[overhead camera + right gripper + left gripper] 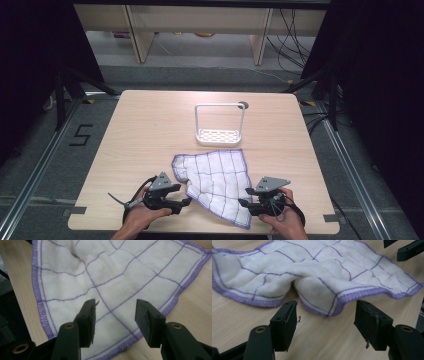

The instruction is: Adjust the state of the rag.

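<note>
A white cloth (pixel 217 180) with purple grid lines and purple stitched hem lies rumpled on the wooden table (pixel 150 130), near its front edge. My left gripper (pixel 186 202) rests at the cloth's left side, open. In the left gripper view a raised fold of the cloth (pixel 312 272) sits just beyond the left gripper (pixel 325 312), with its jaws apart and nothing between them. My right gripper (pixel 243 202) is at the cloth's front right corner, open. In the right gripper view the right gripper (pixel 116 307) hovers over the flat cloth (pixel 112 277) without pinching it.
A white wire rack (pixel 220 125) with a perforated base stands upright behind the cloth at mid-table. A round hole (pixel 243 105) sits in the tabletop behind it. The right gripper's jaws (pixel 409 248) show at the top right of the left gripper view.
</note>
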A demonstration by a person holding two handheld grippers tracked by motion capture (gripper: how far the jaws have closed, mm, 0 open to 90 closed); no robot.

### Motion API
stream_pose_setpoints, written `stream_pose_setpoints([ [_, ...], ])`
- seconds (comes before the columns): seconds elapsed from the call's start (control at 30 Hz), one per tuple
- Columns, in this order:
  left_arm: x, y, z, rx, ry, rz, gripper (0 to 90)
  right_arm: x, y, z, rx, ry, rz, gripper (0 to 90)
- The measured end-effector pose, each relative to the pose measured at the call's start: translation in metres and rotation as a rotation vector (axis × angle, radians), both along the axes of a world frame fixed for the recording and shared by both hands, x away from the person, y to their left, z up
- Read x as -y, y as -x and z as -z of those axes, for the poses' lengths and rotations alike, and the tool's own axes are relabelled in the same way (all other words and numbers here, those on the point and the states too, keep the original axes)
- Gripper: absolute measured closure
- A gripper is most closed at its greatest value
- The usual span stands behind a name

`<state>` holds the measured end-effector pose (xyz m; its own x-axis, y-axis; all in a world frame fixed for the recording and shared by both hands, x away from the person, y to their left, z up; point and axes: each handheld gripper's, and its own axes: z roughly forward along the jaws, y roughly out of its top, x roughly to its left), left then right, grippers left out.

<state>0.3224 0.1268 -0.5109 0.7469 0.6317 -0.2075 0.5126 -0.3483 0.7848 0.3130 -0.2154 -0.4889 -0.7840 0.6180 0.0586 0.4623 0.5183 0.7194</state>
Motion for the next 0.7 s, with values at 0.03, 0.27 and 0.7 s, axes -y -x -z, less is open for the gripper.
stream_pose_setpoints([
  [0.03, 0.004, -0.002, 0.001, 0.001, -0.012, 0.012, 33.5, 0.0, -0.001, 0.0, 0.0, 0.004, -0.004, 51.8],
  [0.27, 0.007, -0.003, -0.004, 0.136, -0.117, 0.068, 78.2, 0.004, -0.002, -0.002, 0.009, -0.008, 0.028, 51.9],
  [0.7, -0.015, 0.028, -0.017, 0.158, -0.197, 0.183, 83.1, 0.002, -0.067, -0.014, 0.095, 0.024, 0.233, 50.2],
])
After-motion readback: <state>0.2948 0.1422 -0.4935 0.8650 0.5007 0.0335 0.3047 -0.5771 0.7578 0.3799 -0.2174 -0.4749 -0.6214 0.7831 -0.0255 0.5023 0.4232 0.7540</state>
